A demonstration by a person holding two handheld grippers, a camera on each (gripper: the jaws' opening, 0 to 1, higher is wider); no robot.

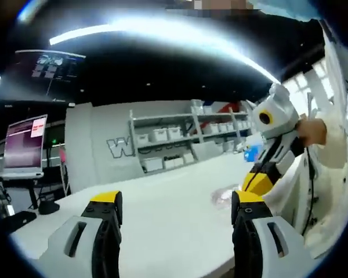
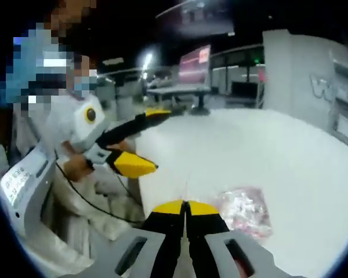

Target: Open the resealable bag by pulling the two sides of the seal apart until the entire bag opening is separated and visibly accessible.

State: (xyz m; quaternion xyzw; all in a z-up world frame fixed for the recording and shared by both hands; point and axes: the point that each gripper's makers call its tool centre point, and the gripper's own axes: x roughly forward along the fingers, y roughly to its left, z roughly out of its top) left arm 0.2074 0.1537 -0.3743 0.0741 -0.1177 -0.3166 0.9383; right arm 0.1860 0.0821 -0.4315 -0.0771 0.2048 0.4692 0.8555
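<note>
- Our left gripper (image 1: 175, 209) hangs above the white table (image 1: 174, 231), jaws spread wide, nothing between them.
- Our right gripper (image 2: 185, 207) has its yellow tips pressed together, gripping nothing we can see.
- The resealable bag (image 2: 246, 209) lies flat on the table just beside the right gripper's tips; its seal is too blurred to judge.
- A monitor (image 1: 25, 143) stands at the table's far corner.

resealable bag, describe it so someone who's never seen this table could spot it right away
Start at the big white table. In the right gripper view, the resealable bag lies flat on it just beyond the right gripper. It is clear plastic with pinkish contents, the one small item on that white surface.
</note>
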